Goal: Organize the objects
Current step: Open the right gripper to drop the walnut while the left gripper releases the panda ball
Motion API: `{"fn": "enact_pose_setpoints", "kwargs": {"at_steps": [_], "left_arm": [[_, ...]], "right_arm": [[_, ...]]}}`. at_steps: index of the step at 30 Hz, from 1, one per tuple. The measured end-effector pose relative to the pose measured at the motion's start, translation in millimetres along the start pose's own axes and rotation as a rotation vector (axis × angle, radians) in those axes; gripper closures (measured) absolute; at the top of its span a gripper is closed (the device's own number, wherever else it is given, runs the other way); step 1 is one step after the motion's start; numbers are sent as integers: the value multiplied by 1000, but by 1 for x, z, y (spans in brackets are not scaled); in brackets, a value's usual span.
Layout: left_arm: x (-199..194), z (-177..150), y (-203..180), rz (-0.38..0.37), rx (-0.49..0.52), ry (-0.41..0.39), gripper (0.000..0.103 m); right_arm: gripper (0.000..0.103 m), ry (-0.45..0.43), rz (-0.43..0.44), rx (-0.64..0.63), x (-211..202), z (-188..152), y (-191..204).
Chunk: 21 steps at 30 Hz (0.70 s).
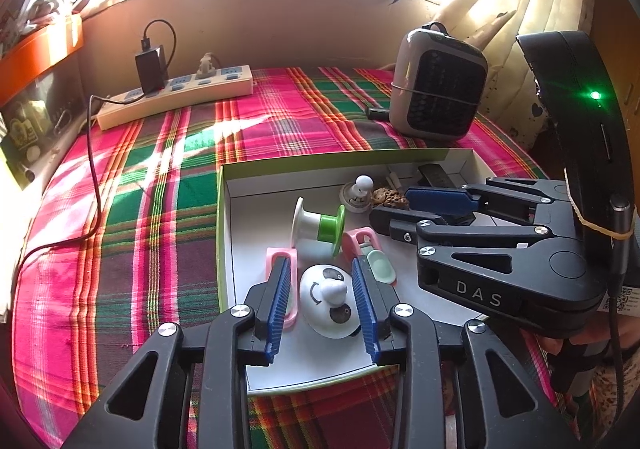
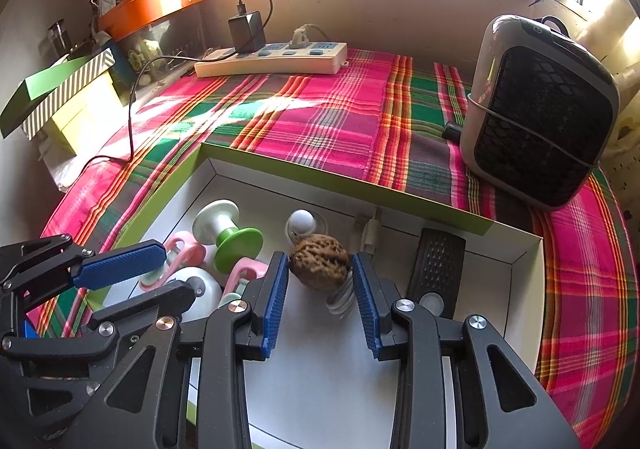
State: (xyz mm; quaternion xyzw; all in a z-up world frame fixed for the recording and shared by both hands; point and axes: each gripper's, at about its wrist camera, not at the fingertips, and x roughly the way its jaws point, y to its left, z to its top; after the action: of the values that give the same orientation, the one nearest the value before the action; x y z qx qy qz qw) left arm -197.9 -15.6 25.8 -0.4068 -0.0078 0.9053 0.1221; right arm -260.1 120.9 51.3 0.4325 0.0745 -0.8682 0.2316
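Tools both sit over my green-edged box (image 2: 352, 185): left tool (image 1: 325, 291) spread around the panda toy (image 1: 326, 299), right tool (image 2: 320, 289) spread beside the walnut (image 2: 319, 263).

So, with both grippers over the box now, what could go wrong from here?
1. The panda toy is round and smooth; it may slip from between the left gripper pads.
2. The walnut lies against a white cable; the right gripper could drag the cable too.
3. The grippers sit close together over the box and might bump.
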Motion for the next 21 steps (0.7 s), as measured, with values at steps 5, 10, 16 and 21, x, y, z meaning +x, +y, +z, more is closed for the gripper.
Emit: {"fn": "enact_pose_setpoints", "kwargs": {"at_steps": [5, 10, 16, 21], "left_arm": [[-1, 0, 2, 11, -2, 4, 67], [0, 0, 3, 17, -6, 5, 66], [-5, -3, 1, 23, -3, 2, 66], [-12, -7, -3, 31, -4, -4, 64]], "right_arm": [[61, -10, -2, -1, -5, 0, 1], [58, -14, -8, 3, -7, -1, 2], [57, -19, -12, 7, -12, -4, 3], [57, -25, -16, 19, -18, -8, 2]]}}
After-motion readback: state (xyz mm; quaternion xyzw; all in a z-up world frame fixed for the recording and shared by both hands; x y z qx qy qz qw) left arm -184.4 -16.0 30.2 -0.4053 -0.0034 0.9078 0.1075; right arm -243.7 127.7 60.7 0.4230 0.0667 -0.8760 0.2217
